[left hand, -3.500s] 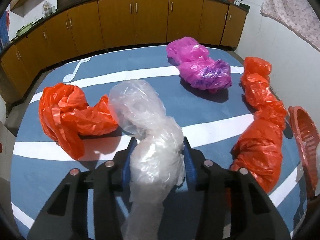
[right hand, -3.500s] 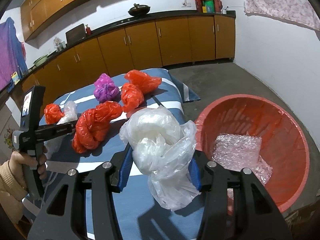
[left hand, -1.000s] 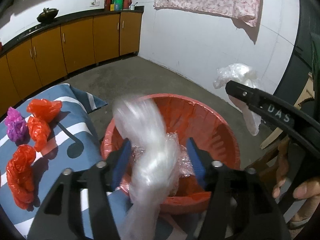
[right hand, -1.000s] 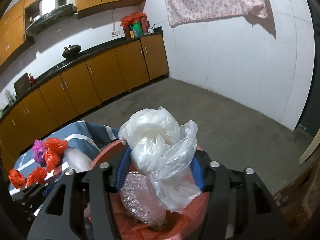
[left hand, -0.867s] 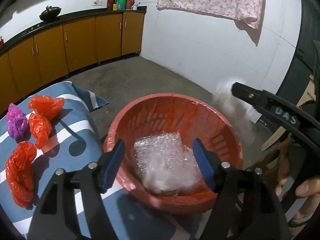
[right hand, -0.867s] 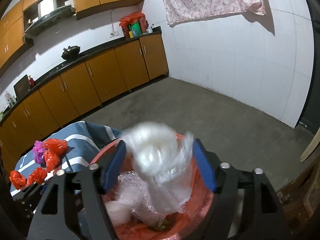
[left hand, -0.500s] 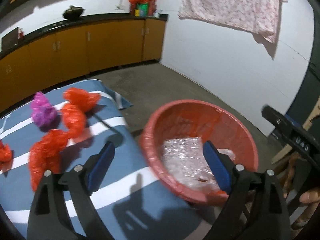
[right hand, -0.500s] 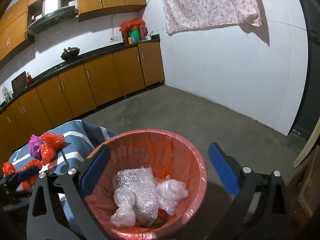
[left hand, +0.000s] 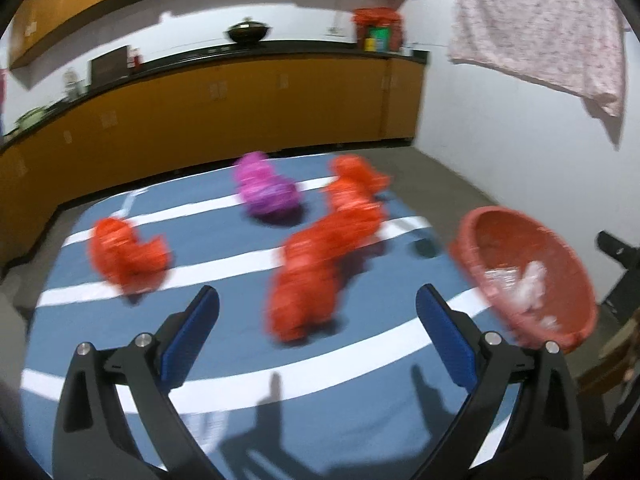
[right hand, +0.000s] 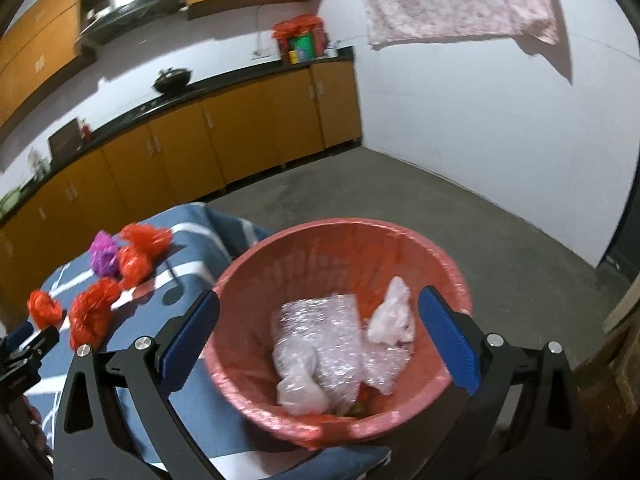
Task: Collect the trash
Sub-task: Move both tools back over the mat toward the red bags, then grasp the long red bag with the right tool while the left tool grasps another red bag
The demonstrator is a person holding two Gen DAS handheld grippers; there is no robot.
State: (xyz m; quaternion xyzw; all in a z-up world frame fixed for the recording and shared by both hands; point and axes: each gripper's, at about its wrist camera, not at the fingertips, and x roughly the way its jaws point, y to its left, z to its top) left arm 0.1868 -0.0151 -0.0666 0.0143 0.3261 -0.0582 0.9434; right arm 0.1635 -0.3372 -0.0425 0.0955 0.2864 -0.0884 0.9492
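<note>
Grey concrete floor (right hand: 460, 216) spreads wide beyond the red basket (right hand: 256, 360), running to a white wall (right hand: 500, 120) on my right and to a row of orange cabinets (right hand: 248, 136) at the far side, so ahead of my right gripper (right hand: 318, 336) nothing stands between basket and wall. On my left the blue striped cloth (left hand: 352, 364) covers the counter, whose right edge stops just beside the basket (left hand: 472, 248); beyond its far edge the cabinets (left hand: 200, 112) stand close.

My left gripper (left hand: 318, 330) hangs above the near part of the cloth, pointing forward and slightly down, its blue-padded jaws spread wide with nothing between them. Straight ahead of those jaws lies a long red bag (left hand: 320, 264), blurred; another red bag (left hand: 128, 254) lies ahead to their left, a purple bag (left hand: 266, 192) farther off beyond them, and one more red bag (left hand: 356, 176) just right of the purple one.

My right gripper hovers over the basket's near rim, tilted down into it, jaws likewise wide apart and holding nothing. Inside the basket, between and below those jaws, lie a sheet of bubble wrap (right hand: 320, 328), a clear bag (right hand: 298, 388) at its near left and another clear bag (right hand: 392, 316) at its right. Left of these jaws the coloured bags sit on the cloth, well apart from the basket. A pink floral cloth (right hand: 456, 0) hangs on the wall high above.
</note>
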